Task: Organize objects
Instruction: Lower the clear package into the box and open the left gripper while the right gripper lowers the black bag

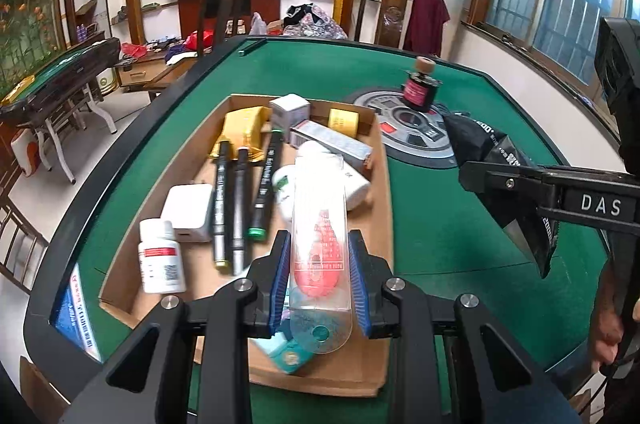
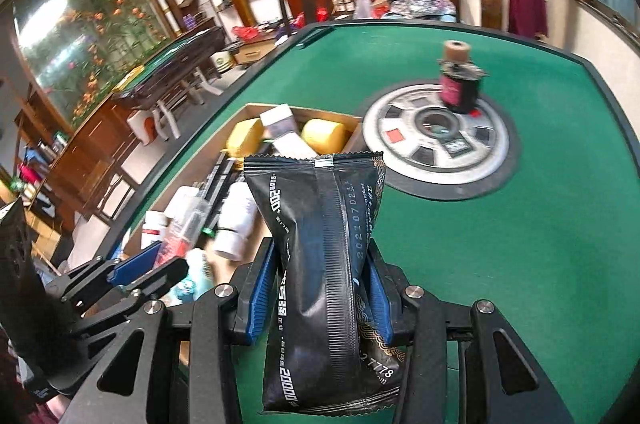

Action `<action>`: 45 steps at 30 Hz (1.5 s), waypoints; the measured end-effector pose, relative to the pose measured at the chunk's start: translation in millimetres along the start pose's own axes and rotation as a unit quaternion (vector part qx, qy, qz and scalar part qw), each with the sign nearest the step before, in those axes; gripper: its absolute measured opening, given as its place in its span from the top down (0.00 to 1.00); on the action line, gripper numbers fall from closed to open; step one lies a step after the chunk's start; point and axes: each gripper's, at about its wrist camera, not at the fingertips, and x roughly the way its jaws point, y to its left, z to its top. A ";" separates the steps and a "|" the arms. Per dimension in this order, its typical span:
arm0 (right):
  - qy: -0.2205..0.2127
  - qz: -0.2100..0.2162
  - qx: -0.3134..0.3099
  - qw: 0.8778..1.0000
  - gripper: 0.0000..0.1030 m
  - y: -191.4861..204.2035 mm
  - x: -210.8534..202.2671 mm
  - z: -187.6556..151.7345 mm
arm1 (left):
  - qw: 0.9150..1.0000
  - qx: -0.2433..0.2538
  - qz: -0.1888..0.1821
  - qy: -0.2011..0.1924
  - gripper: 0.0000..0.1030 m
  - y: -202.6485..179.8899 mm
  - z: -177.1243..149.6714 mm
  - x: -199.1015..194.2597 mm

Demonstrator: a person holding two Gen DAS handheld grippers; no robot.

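My left gripper [image 1: 320, 264] is shut on a clear plastic blister pack with a red item inside [image 1: 319, 224], held above the near end of a shallow cardboard tray [image 1: 384, 176]. The tray holds three markers [image 1: 240, 192], a white pill bottle [image 1: 160, 256], a white charger [image 1: 188, 206], small boxes and a yellow roll [image 1: 343, 122]. My right gripper [image 2: 320, 288] is shut on a black snack packet [image 2: 324, 264], held above the green felt table right of the tray; it also shows in the left wrist view [image 1: 504, 176].
A small dark jar with a cork-coloured lid [image 1: 420, 84] stands on the round grey centre panel [image 1: 412, 132] of the green table [image 1: 440, 224]. The table has a raised black rim. Chairs, another table and shelves stand beyond.
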 end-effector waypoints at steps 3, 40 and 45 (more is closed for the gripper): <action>0.008 0.011 -0.009 1.000 0.55 15.9 10.0 4.3 | 1.000 -0.006 0.003 0.000 0.73 10.7 -0.2 0.2; 0.054 -0.012 0.000 0.998 0.54 62.9 117.8 29.0 | 0.998 -0.024 0.035 0.056 0.73 81.3 0.0 50.6; 0.035 -0.057 -0.010 0.998 0.54 63.9 116.7 36.9 | 0.997 -0.020 0.044 0.054 0.73 81.5 -0.9 51.0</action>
